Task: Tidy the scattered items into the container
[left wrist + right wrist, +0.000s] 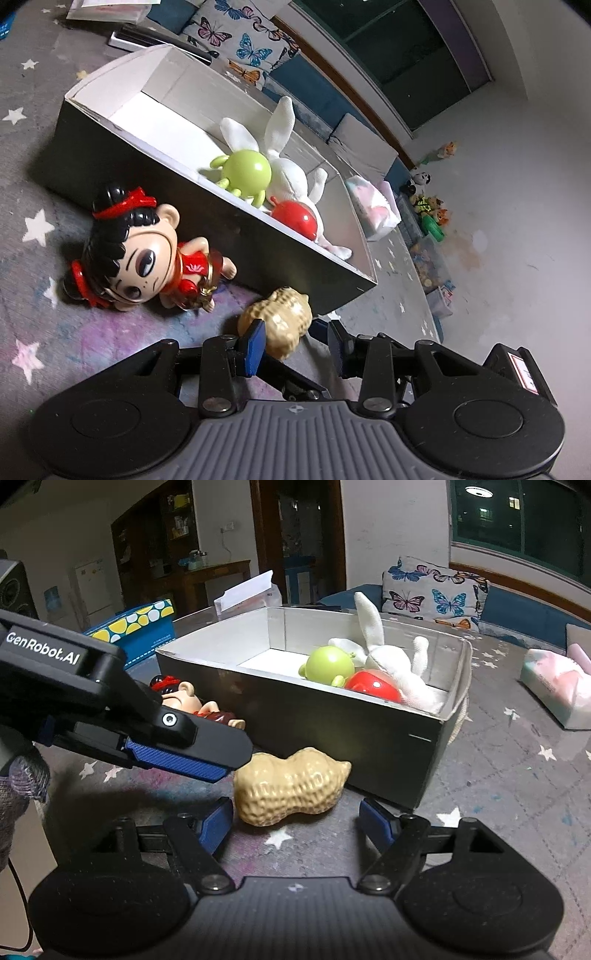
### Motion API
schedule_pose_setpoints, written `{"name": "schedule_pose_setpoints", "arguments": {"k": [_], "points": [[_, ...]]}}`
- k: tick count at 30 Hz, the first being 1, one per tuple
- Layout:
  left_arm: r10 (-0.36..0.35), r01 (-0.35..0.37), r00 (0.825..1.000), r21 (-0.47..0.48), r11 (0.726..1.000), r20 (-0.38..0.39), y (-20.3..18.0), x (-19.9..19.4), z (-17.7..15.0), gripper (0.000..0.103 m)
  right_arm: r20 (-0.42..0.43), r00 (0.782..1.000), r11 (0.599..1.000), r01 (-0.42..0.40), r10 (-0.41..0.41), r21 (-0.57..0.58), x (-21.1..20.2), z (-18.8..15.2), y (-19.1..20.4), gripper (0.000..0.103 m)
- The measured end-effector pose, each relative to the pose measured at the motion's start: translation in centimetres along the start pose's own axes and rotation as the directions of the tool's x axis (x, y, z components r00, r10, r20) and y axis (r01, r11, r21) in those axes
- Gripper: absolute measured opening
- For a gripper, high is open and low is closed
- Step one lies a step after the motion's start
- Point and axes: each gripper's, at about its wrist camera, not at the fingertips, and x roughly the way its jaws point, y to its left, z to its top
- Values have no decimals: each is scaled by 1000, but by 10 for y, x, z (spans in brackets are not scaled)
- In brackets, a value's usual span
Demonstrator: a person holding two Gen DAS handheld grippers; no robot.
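A tan peanut-shaped toy (284,321) (291,794) lies on the star rug in front of the box. My left gripper (295,343) is open, its left pad against the peanut's near end and its right pad apart from it. The right wrist view has that gripper's finger (192,757) reaching in from the left to the peanut's end. My right gripper (297,823) is open wide just short of the peanut. A doll in red (140,251) (184,698) lies on its side beside the dark box (184,206) (332,738), which holds a green ball toy (245,170), a red ball toy (295,218) and a white plush rabbit (291,177).
A butterfly cushion (432,594) and blue seating stand behind the box. A tissue pack (554,686) lies on the rug to the right. A blue box with yellow dots (147,627) sits at the left. Small toys and bins (432,236) line the rug's far edge.
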Motion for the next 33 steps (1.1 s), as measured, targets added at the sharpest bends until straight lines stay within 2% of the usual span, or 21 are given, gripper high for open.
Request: {"name": "schedule_pose_setpoints", "arguments": {"k": [6, 11, 13, 22, 29, 33], "points": [[12, -12, 1000, -2, 1000, 21, 0, 1, 5, 39, -1, 1000, 1000, -11, 11, 8, 6, 4, 1, 77], [28, -28, 999, 5, 1000, 30, -1, 7, 7, 39, 2, 1000, 1000, -14, 14, 24, 9, 6, -1, 72], [26, -26, 999, 4, 1000, 27, 0, 10, 8, 39, 3, 1000, 1000, -18, 18, 25, 9, 7, -1, 68], [25, -25, 1000, -20, 999, -13, 5, 16, 8, 39, -7, 999, 999, -41, 42, 20, 7, 7, -6, 68], [17, -12, 992, 38, 999, -122, 2, 24, 6, 40, -26, 997, 995, -78, 77, -67, -5, 1, -9, 68], [45, -30, 991, 125, 992, -123, -9, 26, 8, 39, -36, 996, 994, -78, 76, -82, -7, -1, -10, 68]]}}
